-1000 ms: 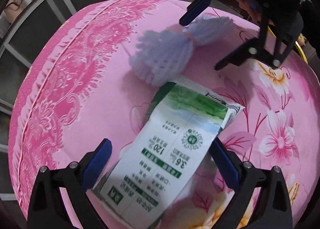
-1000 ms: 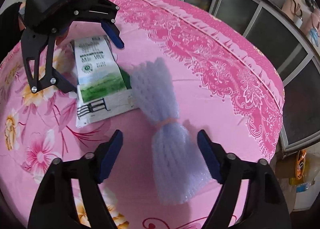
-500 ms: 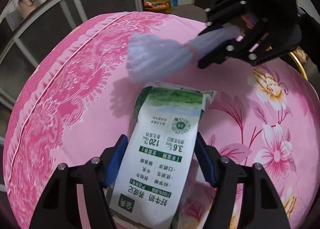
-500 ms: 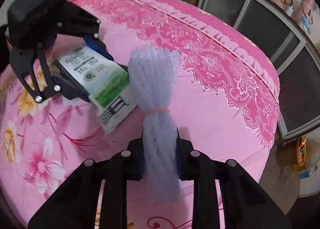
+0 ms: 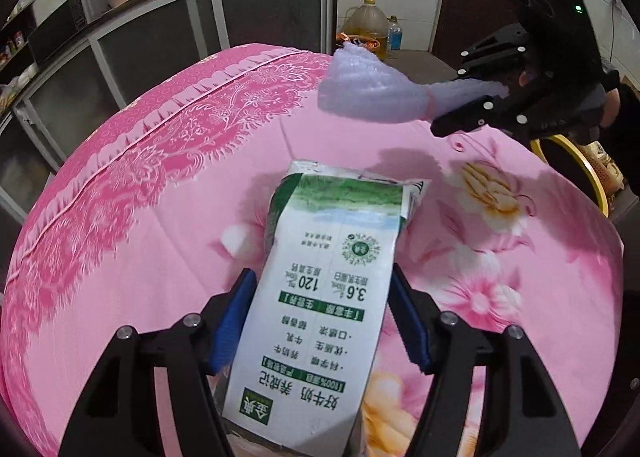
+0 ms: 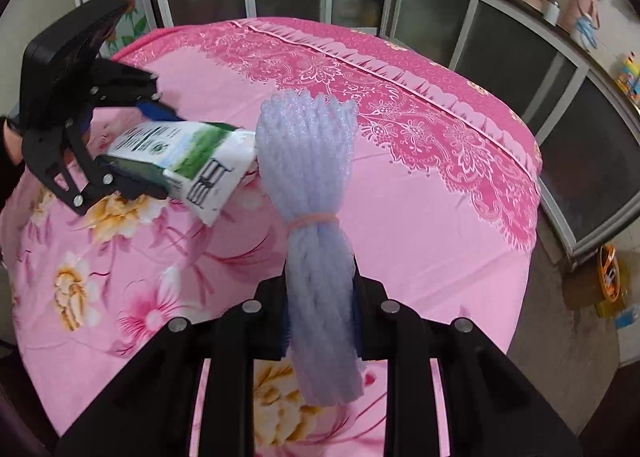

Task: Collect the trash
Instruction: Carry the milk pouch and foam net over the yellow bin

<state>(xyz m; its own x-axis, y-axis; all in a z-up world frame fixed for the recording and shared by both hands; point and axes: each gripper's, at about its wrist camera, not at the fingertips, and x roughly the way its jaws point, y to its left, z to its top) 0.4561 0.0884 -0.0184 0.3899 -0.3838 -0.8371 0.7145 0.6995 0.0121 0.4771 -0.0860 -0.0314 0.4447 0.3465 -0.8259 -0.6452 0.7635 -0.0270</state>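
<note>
I have both pieces of trash in hand and clear of the pink floral cloth (image 6: 420, 185) that covers the counter. My left gripper (image 5: 320, 321) has its jaws clenched on the lower half of the milk carton (image 5: 324, 289), the blue pads (image 5: 234, 321) pressing its two long sides while the green, torn-open top points away from me. My right gripper (image 6: 320, 321) has its jaws squeezed tight on the lavender foam netting bundle (image 6: 316, 225), gripping it below the orange rubber band (image 6: 314, 219) so the fanned end sticks forward. The step now, as I judge it, is carrying both to a bin, and the yellow-rimmed container (image 5: 580, 173) off the counter's far edge beside my right hand looks like the likely one, though I can't see inside it properly. I'd keep the carton level or mouth-up, since any leftover milk could dribble onto the cloth. The foam is soft and springy, so I'd hold the squeeze firm until it is well over the opening. I'd drop the foam first, as it's nearer, then bring the carton across without crossing grippers.
</note>
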